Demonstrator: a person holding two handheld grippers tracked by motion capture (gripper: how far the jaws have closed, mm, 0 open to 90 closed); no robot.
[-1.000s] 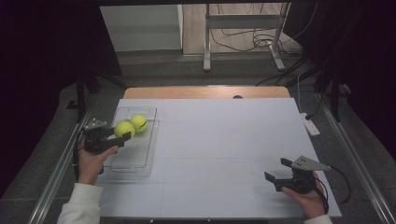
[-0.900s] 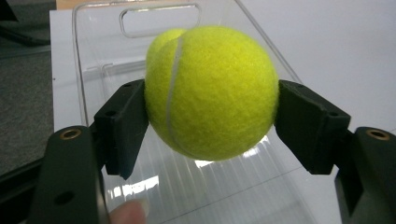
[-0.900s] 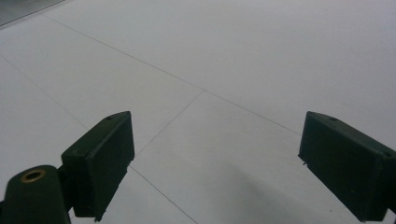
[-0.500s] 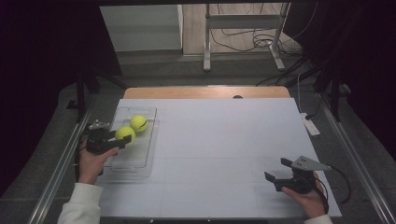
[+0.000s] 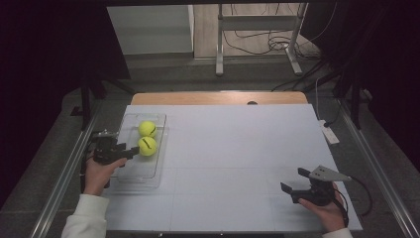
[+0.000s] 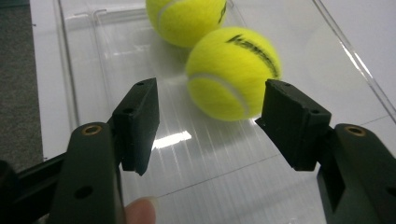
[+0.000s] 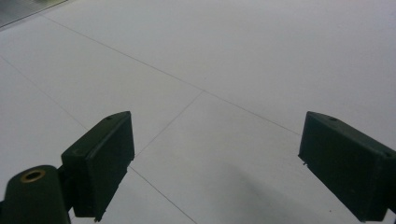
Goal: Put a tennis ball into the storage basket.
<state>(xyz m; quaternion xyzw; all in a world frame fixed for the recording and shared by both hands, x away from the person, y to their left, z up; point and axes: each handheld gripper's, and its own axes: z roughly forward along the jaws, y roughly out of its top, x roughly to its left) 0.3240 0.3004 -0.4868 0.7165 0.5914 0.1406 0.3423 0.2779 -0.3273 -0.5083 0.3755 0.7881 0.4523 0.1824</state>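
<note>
Two yellow tennis balls lie touching in a clear plastic tray (image 5: 141, 171) at the table's left. The nearer ball (image 5: 147, 145) rests just past the tips of my left gripper (image 5: 132, 150). In the left gripper view that ball (image 6: 233, 72) sits ahead of the jaws and toward the right one. My left gripper (image 6: 210, 95) stands open over the tray floor (image 6: 116, 56), with nothing between its pads. The farther ball (image 5: 147, 129) (image 6: 187, 18) lies behind it. My right gripper (image 5: 293, 179) (image 7: 215, 126) is open over bare white table near the front right.
The white tabletop (image 5: 233, 148) spreads between the two hands. A white power strip (image 5: 328, 133) lies at the right edge. A metal rail (image 5: 64, 173) runs along the left side, and a stand's legs and cables sit on the floor beyond the table.
The nearer ball has shifted a little right and toward the front of the tray, clear of the left jaws. The right hand has stayed put.
</note>
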